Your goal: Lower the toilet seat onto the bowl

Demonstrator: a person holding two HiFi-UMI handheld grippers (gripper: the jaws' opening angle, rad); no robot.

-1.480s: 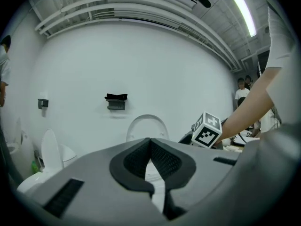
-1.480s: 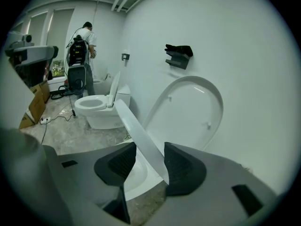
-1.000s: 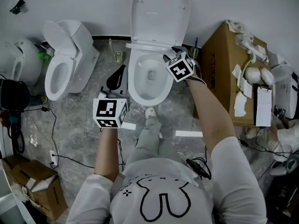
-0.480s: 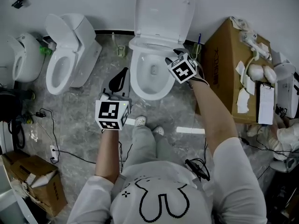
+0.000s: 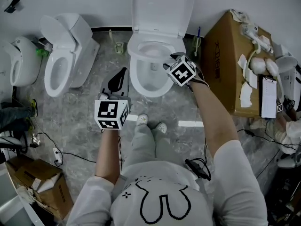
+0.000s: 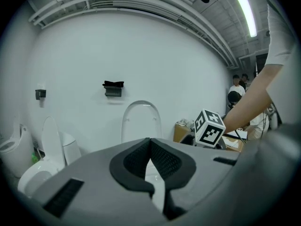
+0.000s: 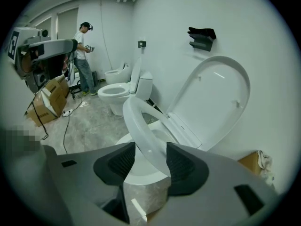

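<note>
now the white plastic toilet seat ring [image 7: 141, 121] leans halfway down over the white bowl [image 5: 141, 88], not flat yet. the right claw [image 7: 149, 155] just spread wider around it; left claw [image 6: 150, 160] is pressed together.

White toilet seat [image 7: 141, 126] half-lowered, tilted above bowl [image 5: 141, 81]

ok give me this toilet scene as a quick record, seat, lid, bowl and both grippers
seat: white plastic toilet seat ring, tilted, partway down, not yet on the bowl
lid: white oval lid, raised
bowl: white ceramic bowl, uncovered
right gripper: jaws wide, have just been opening, seat ring between them
left gripper: jaws together, empty, off to the bowl's side
</note>
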